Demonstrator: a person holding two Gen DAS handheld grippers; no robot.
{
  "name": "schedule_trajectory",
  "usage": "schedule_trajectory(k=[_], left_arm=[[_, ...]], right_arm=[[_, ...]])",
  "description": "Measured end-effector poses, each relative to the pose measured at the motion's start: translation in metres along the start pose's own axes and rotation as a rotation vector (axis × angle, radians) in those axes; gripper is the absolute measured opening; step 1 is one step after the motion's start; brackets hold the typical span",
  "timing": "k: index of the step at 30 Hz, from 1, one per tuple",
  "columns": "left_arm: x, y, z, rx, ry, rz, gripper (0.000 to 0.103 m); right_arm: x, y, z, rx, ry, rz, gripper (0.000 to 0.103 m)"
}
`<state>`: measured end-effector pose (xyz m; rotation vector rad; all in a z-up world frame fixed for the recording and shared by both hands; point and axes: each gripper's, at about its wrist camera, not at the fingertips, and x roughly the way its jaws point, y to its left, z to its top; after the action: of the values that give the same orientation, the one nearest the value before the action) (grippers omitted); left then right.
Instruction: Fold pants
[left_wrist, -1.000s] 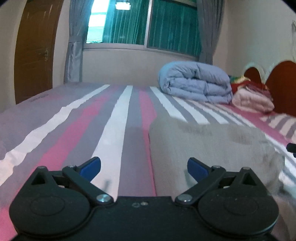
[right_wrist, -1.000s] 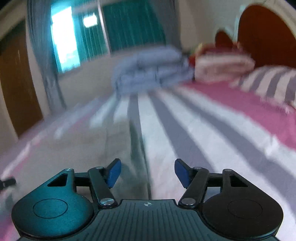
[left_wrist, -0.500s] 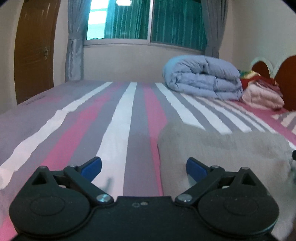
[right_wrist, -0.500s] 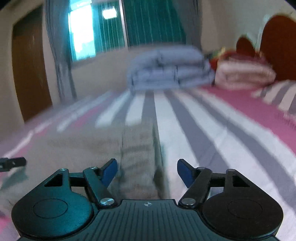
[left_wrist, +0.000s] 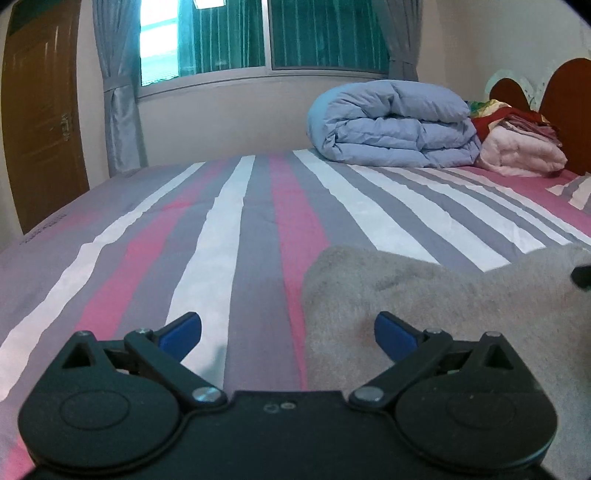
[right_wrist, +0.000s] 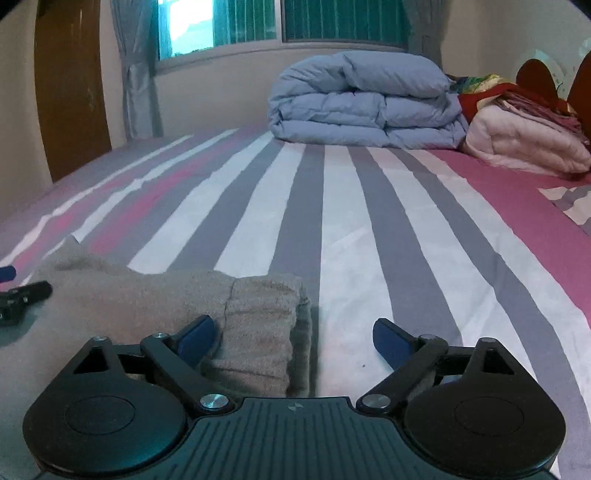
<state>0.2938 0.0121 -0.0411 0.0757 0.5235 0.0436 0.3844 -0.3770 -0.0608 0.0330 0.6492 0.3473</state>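
Beige-grey pants (left_wrist: 424, 302) lie folded on the striped bed, low and right in the left wrist view. My left gripper (left_wrist: 288, 332) stands open at their left edge, its right pad over the cloth. Seen from the right wrist, the pants (right_wrist: 155, 302) lie low and left, with a ribbed cuff end (right_wrist: 262, 325) between the jaws. My right gripper (right_wrist: 293, 338) is open and its jaws are still opening; neither pad presses the cloth. The tip of the left gripper (right_wrist: 18, 295) shows at the left edge of the right wrist view.
A striped pink, grey and white bedsheet (left_wrist: 240, 221) covers the bed. A folded blue duvet (left_wrist: 395, 122) and pink and red bedding (left_wrist: 521, 147) sit at the far right by the wooden headboard (left_wrist: 569, 92). A wooden door (left_wrist: 40, 122) stands at left, a curtained window (left_wrist: 273, 33) behind.
Both grippers have drawn back along the bed, so the pants sit lower and nearer in both views. The right gripper's jaws have spread wider. The left gripper's jaws stay as they were.
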Motion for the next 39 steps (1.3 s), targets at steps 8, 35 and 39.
schedule_trajectory(k=[8, 35, 39], left_arm=[[-0.029, -0.005, -0.001, 0.043, 0.006, 0.019, 0.094], [0.023, 0.093, -0.048, -0.615, 0.331, -0.643, 0.059], [0.044, 0.088, -0.053, -0.688, 0.382, -0.771, 0.033]], right_arm=[[-0.060, -0.004, -0.022, 0.085, -0.118, 0.010, 0.091], [-0.043, -0.078, -0.036, 0.619, 0.241, 0.533, 0.081], [-0.031, -0.071, -0.033, 0.604, 0.232, 0.542, 0.073]])
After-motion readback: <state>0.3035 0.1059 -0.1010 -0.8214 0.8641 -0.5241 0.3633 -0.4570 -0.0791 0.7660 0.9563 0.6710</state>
